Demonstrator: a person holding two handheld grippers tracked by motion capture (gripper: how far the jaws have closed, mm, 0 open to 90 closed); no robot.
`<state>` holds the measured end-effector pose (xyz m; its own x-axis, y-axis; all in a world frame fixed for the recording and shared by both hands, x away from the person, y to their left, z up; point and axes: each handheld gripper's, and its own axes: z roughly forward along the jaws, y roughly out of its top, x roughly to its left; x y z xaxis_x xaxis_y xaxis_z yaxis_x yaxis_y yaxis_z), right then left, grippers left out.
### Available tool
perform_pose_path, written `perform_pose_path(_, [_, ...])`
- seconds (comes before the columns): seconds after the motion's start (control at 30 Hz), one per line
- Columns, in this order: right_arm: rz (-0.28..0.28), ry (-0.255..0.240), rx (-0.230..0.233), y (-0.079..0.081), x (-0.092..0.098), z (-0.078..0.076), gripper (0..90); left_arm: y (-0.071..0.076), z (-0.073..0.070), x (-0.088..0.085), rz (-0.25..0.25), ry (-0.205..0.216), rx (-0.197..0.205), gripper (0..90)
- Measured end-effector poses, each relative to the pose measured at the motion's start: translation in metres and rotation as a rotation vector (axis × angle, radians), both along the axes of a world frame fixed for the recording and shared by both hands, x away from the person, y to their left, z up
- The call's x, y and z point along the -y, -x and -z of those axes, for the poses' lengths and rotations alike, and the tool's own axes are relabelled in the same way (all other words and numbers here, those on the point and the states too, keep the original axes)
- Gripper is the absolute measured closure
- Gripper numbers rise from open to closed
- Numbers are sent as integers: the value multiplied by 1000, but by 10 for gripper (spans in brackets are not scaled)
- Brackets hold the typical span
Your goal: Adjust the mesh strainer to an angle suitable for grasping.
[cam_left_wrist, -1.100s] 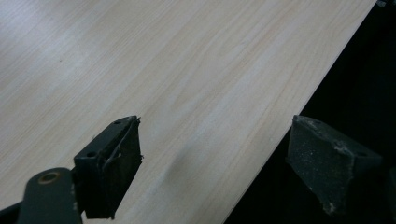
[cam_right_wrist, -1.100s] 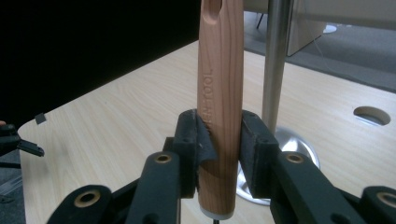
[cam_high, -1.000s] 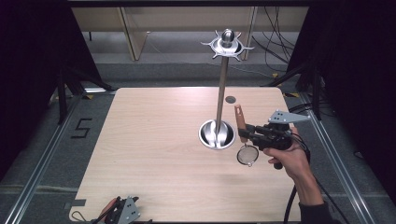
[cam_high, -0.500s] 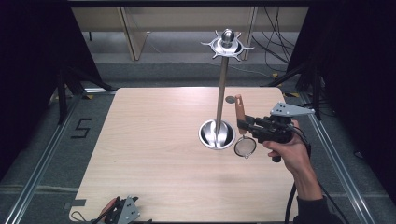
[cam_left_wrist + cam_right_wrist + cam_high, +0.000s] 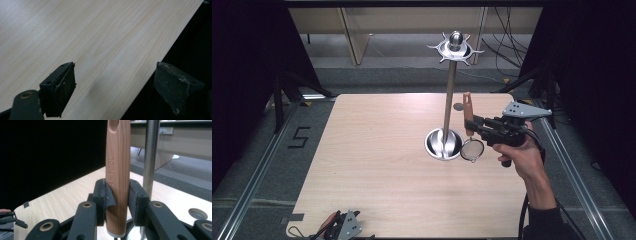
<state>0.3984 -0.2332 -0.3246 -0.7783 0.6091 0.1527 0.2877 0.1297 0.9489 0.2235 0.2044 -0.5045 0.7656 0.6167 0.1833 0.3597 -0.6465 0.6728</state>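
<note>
right gripper: jaws clamp strainer handle | stand beside | left gripper: jaws apart

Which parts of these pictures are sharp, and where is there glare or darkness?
Right gripper view: the wooden handle is sharp, the background soft. Left gripper view: the table has glare at upper left. High view: the stand shines; the surroundings are dark.

Left gripper cut off by bottom edge of high view, jaws not made out there. In right gripper view, strainer's wooden handle cropped at top, mesh hidden below the jaws; stand's pole cut at top, base mostly hidden behind jaw. Lettering on handle partly covered by pad. In high view, small dark spot on table beyond the handle too small to identify.
</note>
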Motion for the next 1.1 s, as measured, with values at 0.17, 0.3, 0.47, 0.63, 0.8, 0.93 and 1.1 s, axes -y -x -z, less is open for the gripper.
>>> perform_pose_path(0.17, [-1,-9,28,-2,1,-12,714,0,0,0,1,0,1,167])
perform_pose_path(0.3, [10,-16,32,-3,0,-23,714,0,-1,0,4,-9,-6,167])
perform_pose_path(0.47, [16,-27,55,-8,-2,-35,714,0,0,0,3,-3,-4,167])
perform_pose_path(0.63, [19,-36,72,-10,-2,-46,714,1,0,1,6,-11,-10,167])
perform_pose_path(0.8, [27,-47,72,-15,-1,-54,714,1,0,1,4,-8,-9,167])
perform_pose_path(0.93, [31,-69,54,-19,-3,-58,714,1,0,1,5,-10,-9,167])
perform_pose_path(1.1, [28,-63,77,-28,-6,-60,714,1,0,1,2,-9,-8,167])
